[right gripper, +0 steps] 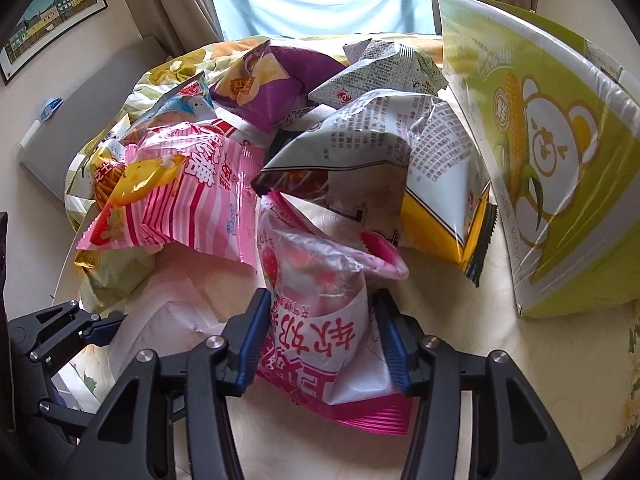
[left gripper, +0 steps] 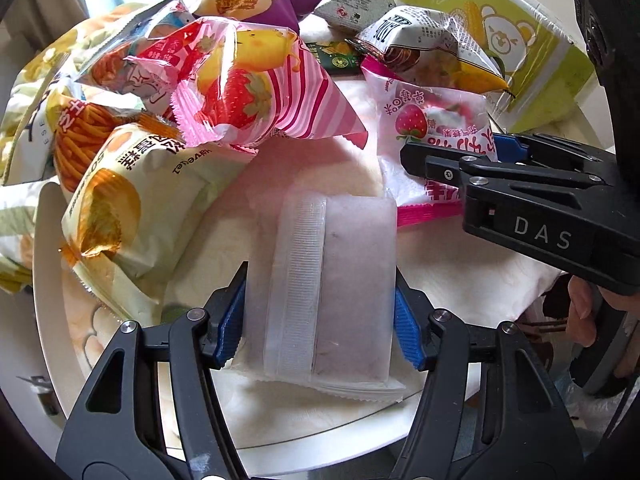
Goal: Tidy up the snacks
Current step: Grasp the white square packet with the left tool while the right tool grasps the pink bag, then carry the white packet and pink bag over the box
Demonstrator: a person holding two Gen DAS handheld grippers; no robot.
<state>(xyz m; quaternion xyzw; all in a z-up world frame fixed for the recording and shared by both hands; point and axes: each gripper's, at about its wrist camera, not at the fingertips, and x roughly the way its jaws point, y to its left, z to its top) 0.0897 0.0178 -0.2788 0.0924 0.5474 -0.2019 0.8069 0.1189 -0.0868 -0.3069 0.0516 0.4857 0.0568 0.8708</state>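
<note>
While the left gripper [left gripper: 320, 320] clamps a frosted white sealed packet [left gripper: 328, 280], the right gripper [right gripper: 320, 340] pinches a pink-and-white strawberry candy bag [right gripper: 320, 320]. Both apparently sit left of the tall green corn-and-bear carton [right gripper: 560, 160].

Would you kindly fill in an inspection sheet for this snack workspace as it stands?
Surface: round white table, pale cloth on it.
Job's things: frosted white packet; strawberry candy bag; pink striped bag; purple chip bag; green corn box upright at the right.
Clutter: snack bags piled, overlapping.
Grippers: left claw shut on frosted white packet; right claw shut on strawberry candy bag.
Cables: nothing seen.
Surroundings: window, curtains, framed picture.
</note>
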